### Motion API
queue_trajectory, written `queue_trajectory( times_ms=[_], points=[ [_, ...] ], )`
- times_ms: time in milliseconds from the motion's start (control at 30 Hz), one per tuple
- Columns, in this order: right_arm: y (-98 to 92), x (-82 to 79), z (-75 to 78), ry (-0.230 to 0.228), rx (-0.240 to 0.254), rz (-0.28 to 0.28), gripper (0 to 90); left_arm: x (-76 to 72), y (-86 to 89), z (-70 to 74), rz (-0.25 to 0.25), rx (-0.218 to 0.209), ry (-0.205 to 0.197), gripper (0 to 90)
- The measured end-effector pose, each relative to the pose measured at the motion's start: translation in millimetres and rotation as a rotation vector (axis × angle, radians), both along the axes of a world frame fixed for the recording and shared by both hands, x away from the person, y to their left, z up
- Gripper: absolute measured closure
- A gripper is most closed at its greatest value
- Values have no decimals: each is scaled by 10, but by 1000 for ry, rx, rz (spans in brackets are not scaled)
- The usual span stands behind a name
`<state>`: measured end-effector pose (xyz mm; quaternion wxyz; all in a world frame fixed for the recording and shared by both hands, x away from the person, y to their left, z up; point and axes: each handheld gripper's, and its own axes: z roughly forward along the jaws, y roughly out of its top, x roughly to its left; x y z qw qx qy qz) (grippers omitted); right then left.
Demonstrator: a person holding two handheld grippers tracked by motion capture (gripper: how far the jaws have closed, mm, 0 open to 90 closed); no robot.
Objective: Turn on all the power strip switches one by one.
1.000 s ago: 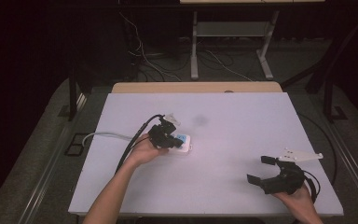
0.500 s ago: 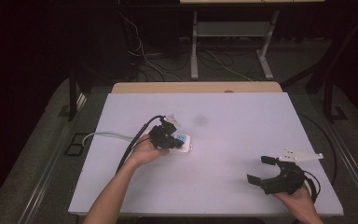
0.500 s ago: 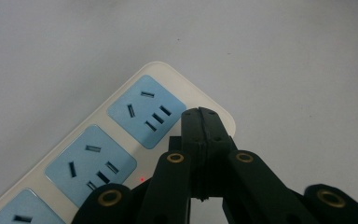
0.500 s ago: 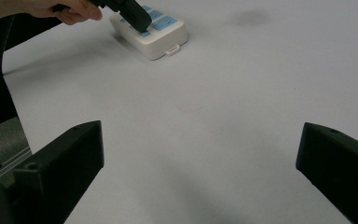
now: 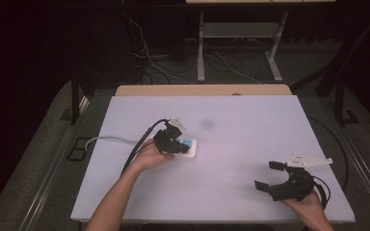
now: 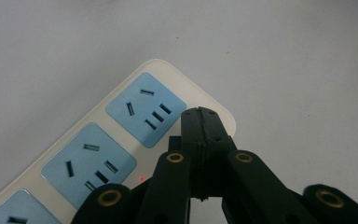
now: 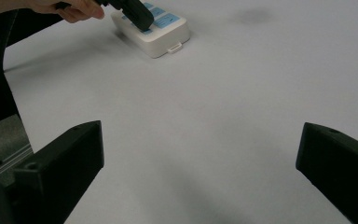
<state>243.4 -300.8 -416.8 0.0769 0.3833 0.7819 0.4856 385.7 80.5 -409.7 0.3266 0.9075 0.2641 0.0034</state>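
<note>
Left gripper [image 6: 200,116] is sitting with its jaws fully closed together, holding nothing, tips pressing down on the white power strip [image 5: 187,147] right beside the end outlet; a small red light is glowing on the strip next to the tips, so it is likely working the switch there. The strip is lying flat on the table [image 5: 231,115], left of the middle, under the left hand [image 5: 149,155], with its grey cord [image 5: 107,139] running off to the table's left edge.

Right gripper [image 5: 277,177] is resting near the front right corner, jaws spread wide, nothing between them, well apart from the strip.

Risks, as a judgement: the closed tips are sitting close to the strip's rounded corner, so a slanted push could be sliding them off onto the table, or shoving the light strip sideways, since nothing is holding it down. Tips drifting the other way could be poking into the blue outlet [image 6: 145,109] slots instead.

Around: the gripper's black cable [image 5: 142,139] is trailing along the forearm, crossing near the cord, and could be tugging on it. A faint dark smudge [image 5: 206,124] is sitting beyond the strip. Nothing is blocking the strip itself.
</note>
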Motion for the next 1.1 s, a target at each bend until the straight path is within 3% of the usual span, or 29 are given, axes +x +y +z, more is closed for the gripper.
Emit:
queue_trajectory(
  times_ms=[400, 733, 1100],
  points=[
    [-35, -5, 14, -9, 9, -14, 6, 22, 12, -19, 8, -13, 24, 899],
    [-32, -9, 14, -8, 8, -14, 6, -7, -67, -24, -5, 5, 0, 900],
    [-43, -7, 14, -7, 13, -16, 6, 2, -57, -23, 2, -6, 6, 896]
  ],
)
